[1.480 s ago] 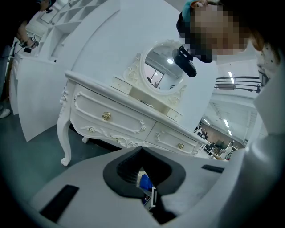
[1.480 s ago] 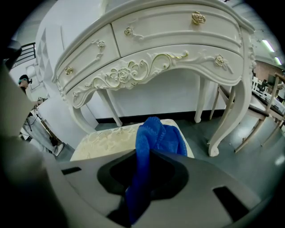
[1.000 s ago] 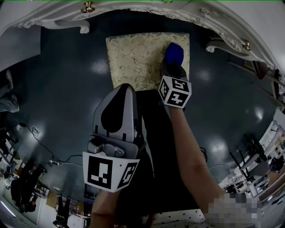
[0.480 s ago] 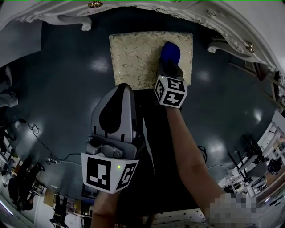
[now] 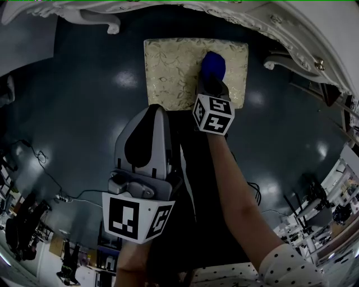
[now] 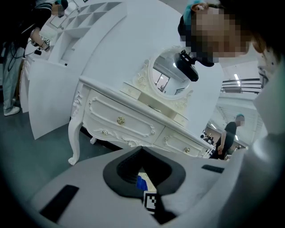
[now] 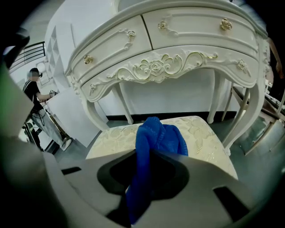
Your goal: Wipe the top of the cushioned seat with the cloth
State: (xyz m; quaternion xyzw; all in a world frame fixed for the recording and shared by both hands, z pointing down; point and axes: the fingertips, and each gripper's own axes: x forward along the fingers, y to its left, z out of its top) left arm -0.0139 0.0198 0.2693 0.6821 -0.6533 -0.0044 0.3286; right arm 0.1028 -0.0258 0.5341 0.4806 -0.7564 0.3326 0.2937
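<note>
The cushioned seat [image 5: 174, 73] is a cream square stool top with a leaf pattern, standing on the dark floor below the white dressing table; the right gripper view shows the seat [image 7: 202, 133] too. My right gripper [image 5: 212, 84] is shut on a blue cloth [image 5: 213, 65], which bunches ahead of the jaws and rests on the seat's right part. In the right gripper view the cloth [image 7: 156, 138] hangs out from between the jaws. My left gripper [image 5: 156, 115] is held back over the seat's near edge, its jaws together with nothing in them.
A white carved dressing table [image 5: 241, 17] with gold knobs stands just beyond the seat, its legs [image 7: 242, 111] beside the stool. Dark glossy floor [image 5: 84, 101] surrounds the stool. Cables [image 5: 45, 168] lie at the left. A person [image 7: 35, 91] stands far off.
The right gripper with the cloth has slid left and slightly back across the seat. The left gripper has stayed put.
</note>
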